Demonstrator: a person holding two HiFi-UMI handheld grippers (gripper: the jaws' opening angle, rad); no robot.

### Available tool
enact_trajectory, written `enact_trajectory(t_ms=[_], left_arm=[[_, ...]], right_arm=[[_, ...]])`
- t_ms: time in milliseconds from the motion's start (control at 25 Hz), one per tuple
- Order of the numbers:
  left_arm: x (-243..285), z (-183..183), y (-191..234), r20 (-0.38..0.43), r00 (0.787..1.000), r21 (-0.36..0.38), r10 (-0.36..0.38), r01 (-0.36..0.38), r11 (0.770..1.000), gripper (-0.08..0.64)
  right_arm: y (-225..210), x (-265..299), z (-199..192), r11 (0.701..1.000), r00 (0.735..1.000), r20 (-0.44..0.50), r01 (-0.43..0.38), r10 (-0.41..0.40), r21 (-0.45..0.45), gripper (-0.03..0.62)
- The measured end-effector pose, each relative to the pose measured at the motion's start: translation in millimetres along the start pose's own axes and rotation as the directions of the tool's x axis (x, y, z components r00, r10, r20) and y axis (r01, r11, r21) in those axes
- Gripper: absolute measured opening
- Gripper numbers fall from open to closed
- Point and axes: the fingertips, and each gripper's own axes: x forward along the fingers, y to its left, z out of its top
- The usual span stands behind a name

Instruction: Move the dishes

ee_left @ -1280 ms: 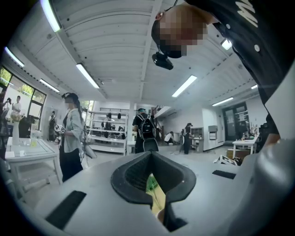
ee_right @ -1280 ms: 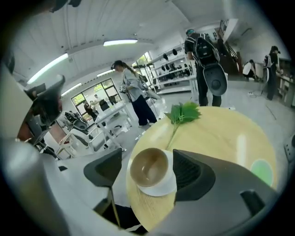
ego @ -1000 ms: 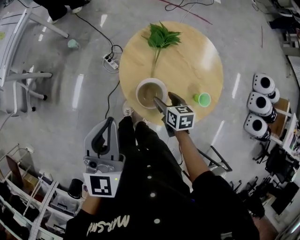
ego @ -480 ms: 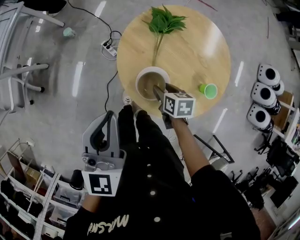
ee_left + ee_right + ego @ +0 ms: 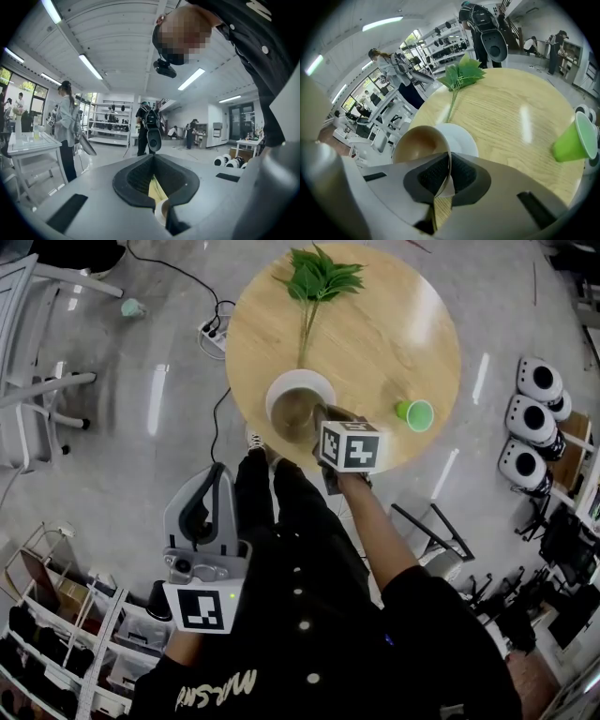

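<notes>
A round wooden tabletop (image 5: 384, 324) is seen from above in the upper centre of the frame. Near its lower edge, 1 bowl (image 5: 294, 412) with a brown inside is seen over a white plate (image 5: 281, 383). The bowl's rim is pinched between the closed jaws of the right claw (image 5: 319, 418). In the right gripper view the bowl is shown tilted, with the plate just behind it. 1 green cup (image 5: 414, 414) is seen to the right, apart from the plate. A leafy green sprig (image 5: 317, 282) is laid at the top edge. The left claw (image 5: 217, 486) is held at lower left, off the tabletop, its 2 jaws pressed together with nothing gripped.
</notes>
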Motion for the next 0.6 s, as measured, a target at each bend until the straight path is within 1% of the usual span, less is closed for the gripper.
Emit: enact_trajectory(t_ms=[160, 320, 480, 600], left_arm=[[0.6, 7.3, -4.2, 0.01, 1.0, 0.013, -0.016, 0.016, 1.0, 0.017], [5.3, 17.8, -12.7, 0.026, 0.998, 0.034, -0.053, 0.052, 0.998, 0.017], [14.6, 29.1, -28.2, 0.041, 0.993, 0.052, -0.108, 0.106, 0.993, 0.017], [24.8, 36.0, -44.7, 0.048, 0.985, 0.07, -0.168, 0.165, 0.984, 0.017]], right_arm=[[3.8, -8.5, 5.3, 1.0, 1.0, 0.019, -0.013, 0.013, -0.006, 0.009], [-0.3, -26.7, 13.0, 1.0, 0.999, 0.047, -0.007, 0.008, -0.009, 0.009], [-21.6, -51.7, 15.2, 0.999, 0.997, 0.077, 0.027, -0.029, 0.028, 0.008], [-45.7, -71.1, 11.2, 0.995, 0.993, 0.098, 0.063, -0.07, 0.076, 0.009]])
